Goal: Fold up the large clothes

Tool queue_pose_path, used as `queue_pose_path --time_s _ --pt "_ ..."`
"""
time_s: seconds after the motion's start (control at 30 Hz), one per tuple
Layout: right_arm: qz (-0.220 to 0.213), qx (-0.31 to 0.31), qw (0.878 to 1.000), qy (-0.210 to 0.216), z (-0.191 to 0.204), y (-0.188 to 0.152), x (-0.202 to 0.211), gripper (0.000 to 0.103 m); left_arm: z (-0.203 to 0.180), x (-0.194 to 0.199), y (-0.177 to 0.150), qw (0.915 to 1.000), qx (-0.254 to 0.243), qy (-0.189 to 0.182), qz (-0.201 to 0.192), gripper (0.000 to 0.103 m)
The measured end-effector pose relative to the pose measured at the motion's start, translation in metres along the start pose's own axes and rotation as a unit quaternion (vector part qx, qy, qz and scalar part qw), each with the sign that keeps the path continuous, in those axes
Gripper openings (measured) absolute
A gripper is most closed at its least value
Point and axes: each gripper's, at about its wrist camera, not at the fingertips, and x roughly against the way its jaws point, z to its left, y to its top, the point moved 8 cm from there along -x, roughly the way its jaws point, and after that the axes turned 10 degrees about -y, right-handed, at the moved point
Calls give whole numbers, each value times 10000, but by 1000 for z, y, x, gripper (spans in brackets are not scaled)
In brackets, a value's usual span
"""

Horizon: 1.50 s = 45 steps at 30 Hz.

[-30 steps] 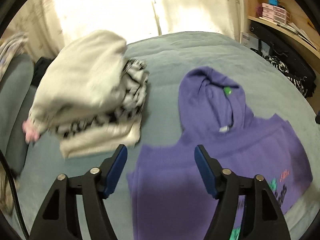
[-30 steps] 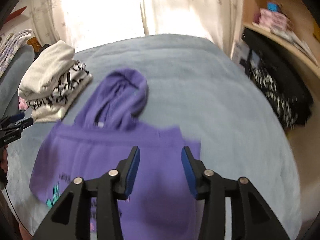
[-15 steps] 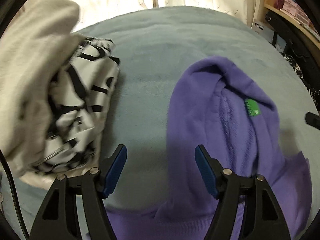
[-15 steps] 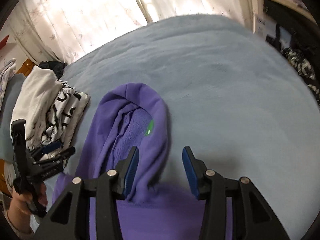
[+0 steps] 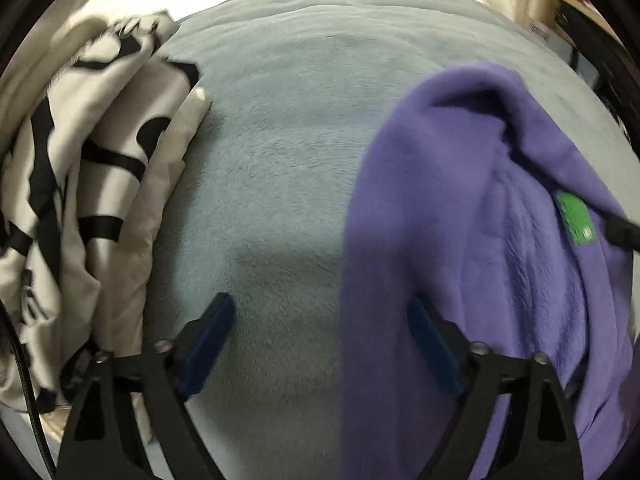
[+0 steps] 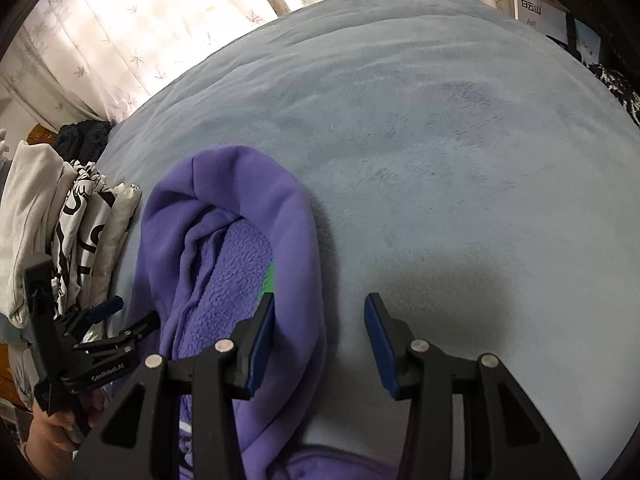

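Now both grippers, left (image 5: 320, 344) and right (image 6: 320, 340), hang wide open and empty over the purple hoodie (image 6: 240, 260) on the bed (image 6: 440, 140); next, probably, each pinches a hood edge to fold it down.

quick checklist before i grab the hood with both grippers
1. Left gripper open and empty: ok.
2. Right gripper open and empty: ok.
3. Each gripper at one side edge of the hood: ok.
4. Hood lying apart from the stack of folded clothes: ok.
5. Blanket beyond the hood free of other things: ok.
6. Fingers low enough to pinch the fabric: cannot tell.
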Motion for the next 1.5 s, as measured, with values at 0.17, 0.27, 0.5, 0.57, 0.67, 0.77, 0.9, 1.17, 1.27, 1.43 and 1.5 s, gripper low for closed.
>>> queue_pose_path --time_s 0.17,0.27,0.5,0.57,0.67,0.77,0.9,1.17,1.27,1.43,1.5 --pt "-19 -17 9999 99 4 -1 -6 10 -2 -3 6 9981 344 -478 -167 29" --pt "-228 110 9997 19 8 1 6 8 -9 8 9 9966 534 -590 -196 3" --pt "-897 279 9953 245 9 -2 78 7 -16 101 5 9946 2 -515 -904 3" --pt "-1178 469 9915 288 12 -11 108 7 -17 130 -5 9928 -168 -542 -1056 3" --pt "-1645 712 9831 367 16 -32 156 7 -22 167 -30 9897 -393 -623 -1228 3" --pt "-1968 959 9748 429 18 -67 192 7 -22 200 -77 9865 -565 -764 -1332 3" --pt "-2107 1471 9664 101 9 -136 206 7 -11 209 -146 9859 -770 -841 -1221 3" --pt "-885 1624 9813 -539 -34 -254 164 7 5 188 -280 9943 -364 -932 -371 4" --pt "-581 1224 9905 -254 -44 -279 169 8 8 194 -294 9916 -149 -1242 -334 8" --pt "-524 953 9935 345 -35 -301 187 21 -16 212 -297 9765 14 -2091 -529 33" --pt "-565 830 9933 571 -26 -308 194 46 -24 218 -295 9676 58 -2446 -631 47"
